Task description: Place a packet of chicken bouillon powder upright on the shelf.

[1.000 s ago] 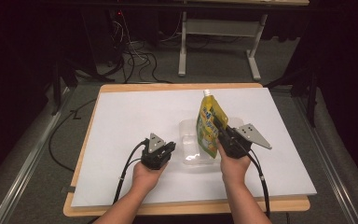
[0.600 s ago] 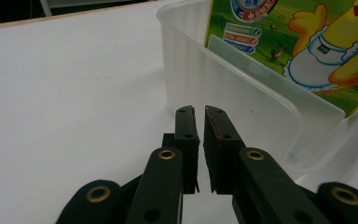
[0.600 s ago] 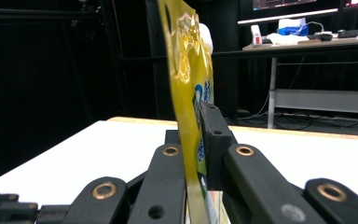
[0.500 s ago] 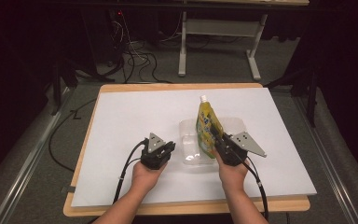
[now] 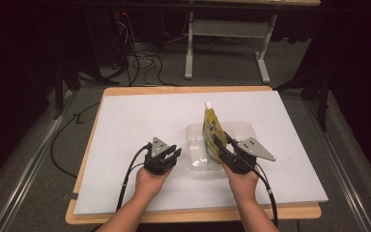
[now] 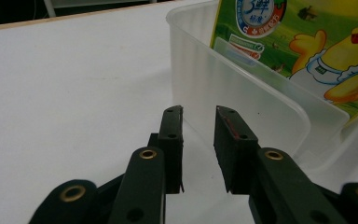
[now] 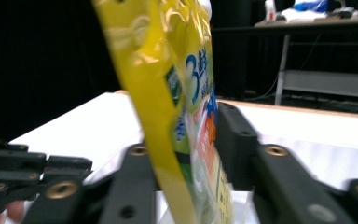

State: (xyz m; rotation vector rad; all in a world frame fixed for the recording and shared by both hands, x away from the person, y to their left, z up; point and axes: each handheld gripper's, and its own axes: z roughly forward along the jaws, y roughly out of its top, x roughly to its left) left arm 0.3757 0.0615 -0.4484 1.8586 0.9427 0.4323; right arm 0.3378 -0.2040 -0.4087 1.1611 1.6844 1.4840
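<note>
The right gripper [image 5: 221, 143] is seen at the near right side of a clear plastic container [image 5: 241, 129], with a yellow pouch [image 5: 211, 133] standing between its jaws. These jaws have just been opening; in the right gripper view the pouch [image 7: 177, 116] is between the two black jaws, and a gap is visible on the right side, so the pouch is not squeezed, though it cannot be told if one pad touches it. The pouch is upright inside the container, its white cap at the top, leaning a little to the far side.

The left gripper [image 5: 172, 154] is held just beside the left wall of the container. Its jaws have also just been opening, and a narrow gap is seen between them in the left gripper view, with nothing inside; the container wall [image 6: 242, 93] is just beyond the tips.

The container is placed on a white sheet [image 5: 140, 121], which covers a wooden table [image 5: 193, 214]. Beyond the table, cables [image 5: 140, 60] are lying on the grey floor.
</note>
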